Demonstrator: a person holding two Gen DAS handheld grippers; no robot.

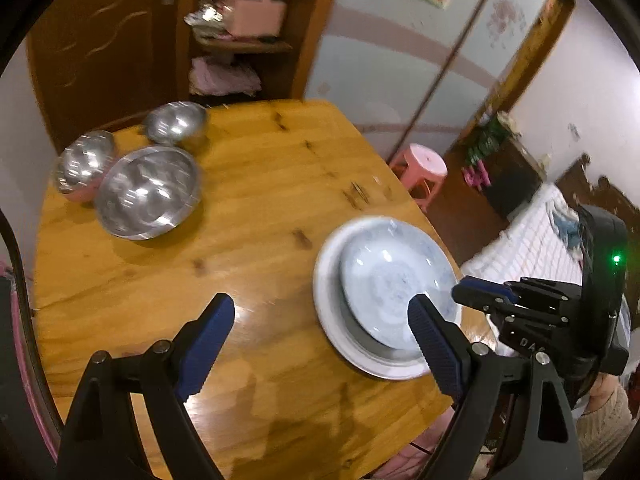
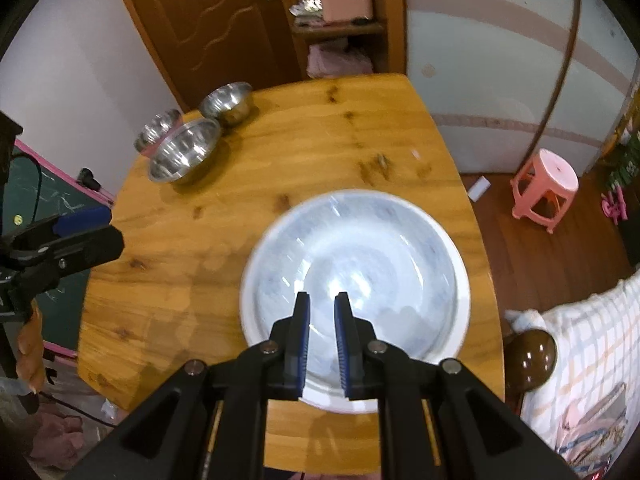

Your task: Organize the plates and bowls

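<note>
Two pale blue-white plates sit stacked near the right edge of the round wooden table (image 1: 260, 208): a smaller upper plate (image 1: 396, 280) on a wider lower plate (image 1: 332, 312). In the right wrist view the stack (image 2: 356, 264) fills the centre. My right gripper (image 2: 322, 300) hovers over the stack's near side, its jaws a narrow gap apart with nothing visibly between them. It also shows in the left wrist view (image 1: 480, 296). My left gripper (image 1: 320, 320) is wide open and empty above the table, left of the plates. Three steel bowls (image 1: 148, 192) (image 1: 82, 164) (image 1: 176, 122) stand at the far left.
A pink plastic stool (image 2: 546, 184) stands on the floor right of the table. A wooden door and a shelf unit (image 2: 340, 20) are behind the table. A bed with a checked cover (image 2: 580, 360) lies at the right. A green chalkboard (image 2: 36, 196) leans at the left.
</note>
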